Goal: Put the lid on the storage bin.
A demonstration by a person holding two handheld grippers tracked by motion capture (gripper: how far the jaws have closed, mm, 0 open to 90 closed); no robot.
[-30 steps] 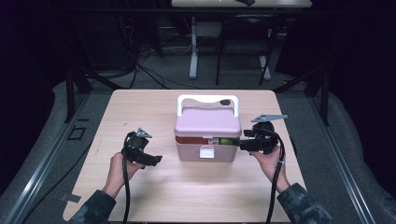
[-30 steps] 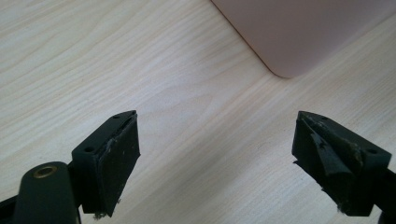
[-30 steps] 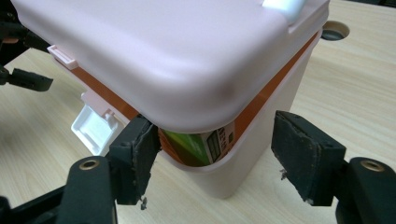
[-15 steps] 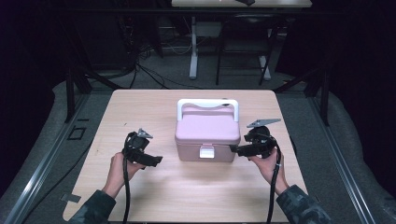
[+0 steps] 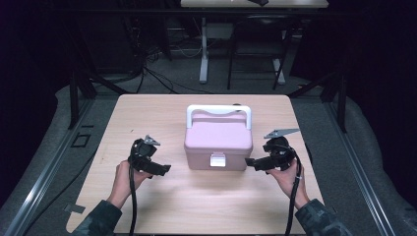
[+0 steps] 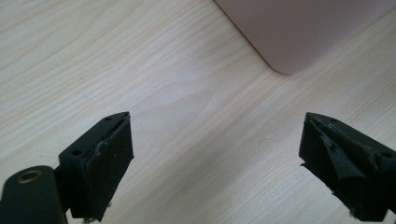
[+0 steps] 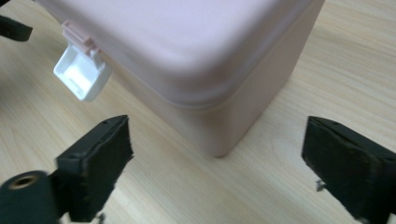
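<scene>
The pink lidded box (image 5: 218,142) sits at the middle of the light wooden table (image 5: 147,108), lid down, white handle (image 5: 219,109) at its 12 o'clock edge, white latch (image 5: 217,159) hanging loose at 6 o'clock. The left gripper (image 5: 161,169) waits near its 8 o'clock side, jaws wide and empty. The right gripper (image 5: 250,163), just beside the 4 o'clock corner, has just been opening its jaws; nothing lies between them.

The pink box (image 6: 303,28) is cut off by the left gripper view's top edge, only one corner visible.
</scene>
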